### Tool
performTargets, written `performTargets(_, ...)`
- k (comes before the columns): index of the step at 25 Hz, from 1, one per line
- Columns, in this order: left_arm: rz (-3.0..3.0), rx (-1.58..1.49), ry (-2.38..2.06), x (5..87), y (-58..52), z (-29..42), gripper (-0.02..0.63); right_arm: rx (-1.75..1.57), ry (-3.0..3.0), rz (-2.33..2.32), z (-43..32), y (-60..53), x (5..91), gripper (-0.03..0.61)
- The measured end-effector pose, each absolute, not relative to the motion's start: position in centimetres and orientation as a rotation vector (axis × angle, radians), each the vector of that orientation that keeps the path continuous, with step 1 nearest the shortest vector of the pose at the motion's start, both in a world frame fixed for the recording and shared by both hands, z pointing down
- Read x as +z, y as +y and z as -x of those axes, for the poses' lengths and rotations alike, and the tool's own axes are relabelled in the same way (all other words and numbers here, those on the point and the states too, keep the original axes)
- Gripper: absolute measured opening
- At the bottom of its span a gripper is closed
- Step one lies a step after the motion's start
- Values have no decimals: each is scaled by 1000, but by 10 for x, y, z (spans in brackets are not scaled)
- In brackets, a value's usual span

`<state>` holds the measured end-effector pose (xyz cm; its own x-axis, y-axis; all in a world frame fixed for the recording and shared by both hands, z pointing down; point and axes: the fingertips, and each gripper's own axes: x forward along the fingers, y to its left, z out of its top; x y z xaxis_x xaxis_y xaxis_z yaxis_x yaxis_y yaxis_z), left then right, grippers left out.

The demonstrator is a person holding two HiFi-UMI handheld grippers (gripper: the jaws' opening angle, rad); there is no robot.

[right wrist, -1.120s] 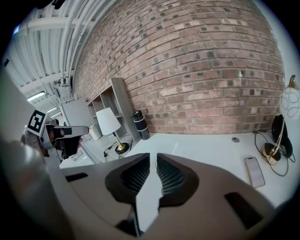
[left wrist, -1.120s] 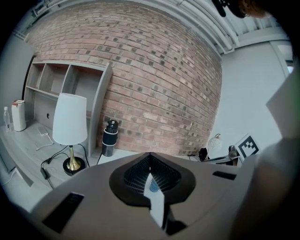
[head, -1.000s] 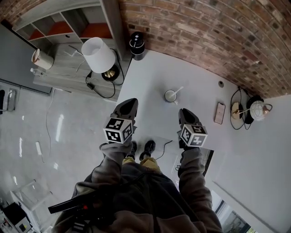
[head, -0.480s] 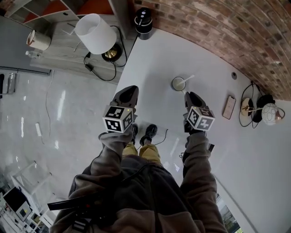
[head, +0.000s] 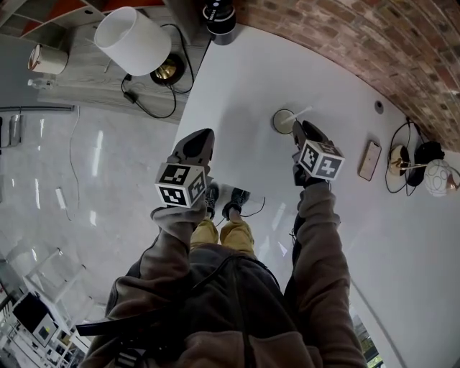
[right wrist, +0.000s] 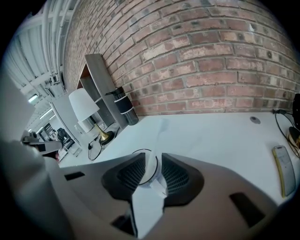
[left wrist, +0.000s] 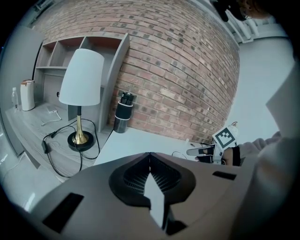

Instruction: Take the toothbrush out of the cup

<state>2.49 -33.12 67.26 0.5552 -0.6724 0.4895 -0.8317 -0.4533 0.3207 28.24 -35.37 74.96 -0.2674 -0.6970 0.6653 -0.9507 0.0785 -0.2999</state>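
Note:
A small white cup [head: 283, 121] stands on the white table [head: 244, 79], and a white toothbrush [head: 302, 112] leans out of it toward the brick wall. My right gripper [head: 302, 132] has its tips just at the cup's near side. In the right gripper view the cup [right wrist: 149, 169] and the toothbrush [right wrist: 158, 137] show in the narrow gap of the right gripper [right wrist: 152, 158], whose jaws stand slightly open and hold nothing. My left gripper [head: 199, 141] hovers at the table's left edge; in its own view the left gripper [left wrist: 150, 156] has its jaws pressed together and empty.
A white-shaded lamp [head: 133, 39] stands on a low shelf unit left of the table, and a black cylinder speaker [head: 218, 14] sits at the table's far corner. A phone [head: 370, 159] and a globe lamp [head: 438, 176] with cables lie right of the cup.
My right gripper has moved forward until its tips reach the cup. The left gripper has stayed near the table's left edge.

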Motion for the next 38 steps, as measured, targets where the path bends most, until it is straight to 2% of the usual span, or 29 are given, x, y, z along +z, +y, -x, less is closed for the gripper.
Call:
performTargets(13,-2225,424,-1218,684,-316,-9,5,1063,-2029,-1672,-278,-381,765,87)
performTargets(15,-2218,427,-1224,685,-315,-5,5,1070,-2034,-1677,-276,-383,764,51)
performTargets(21,-2230,413,-1221,678,-315,-5,5,1050,-2078,-1693,-273,-381,750,48)
performTargets(28,-2274,348,-1227,651,-318,-11,5,934,-2173,-1748,-274,-374,685,46)
performTargets(38,-2428,167,-1192,562,-328,-37,5,655,-2253,-1788,-255,-340,556,46)
